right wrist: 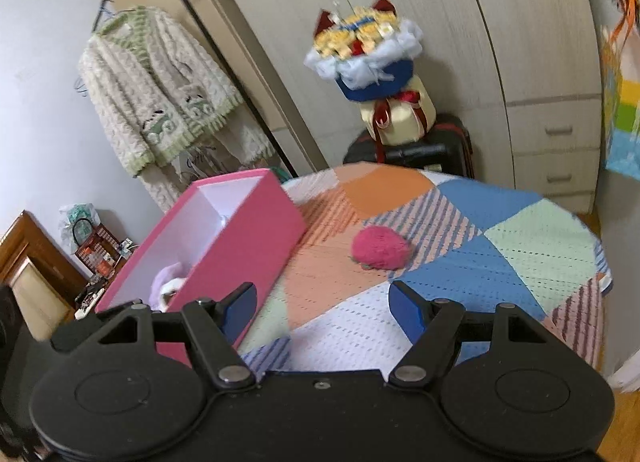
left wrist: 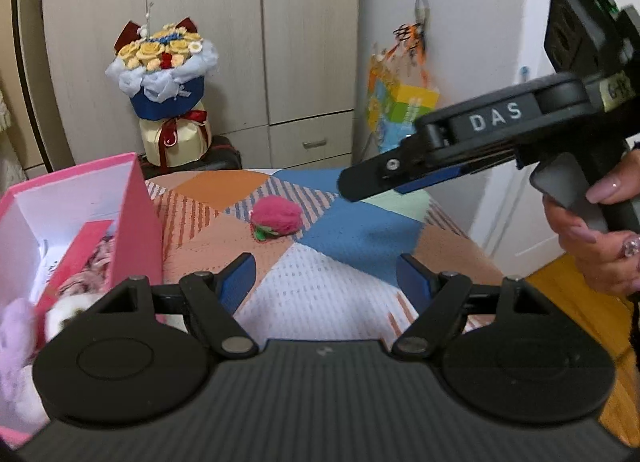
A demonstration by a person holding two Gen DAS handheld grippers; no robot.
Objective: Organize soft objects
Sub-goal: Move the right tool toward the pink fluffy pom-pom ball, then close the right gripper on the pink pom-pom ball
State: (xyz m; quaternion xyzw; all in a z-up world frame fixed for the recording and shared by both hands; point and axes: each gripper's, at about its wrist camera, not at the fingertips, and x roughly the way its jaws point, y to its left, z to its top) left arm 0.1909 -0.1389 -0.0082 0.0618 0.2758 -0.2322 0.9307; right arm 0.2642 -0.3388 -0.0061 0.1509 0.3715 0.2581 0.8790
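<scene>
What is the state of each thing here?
Pink box: open, soft toys inside.
Pink soft toy: lying on the tablecloth, outside the box.
Left gripper: jaws open, empty.
Right gripper: jaws open, empty.
Wardrobe: doors shut.

Left tongs [left wrist: 326,280], right tongs [right wrist: 322,304]: agape, empty.
</scene>
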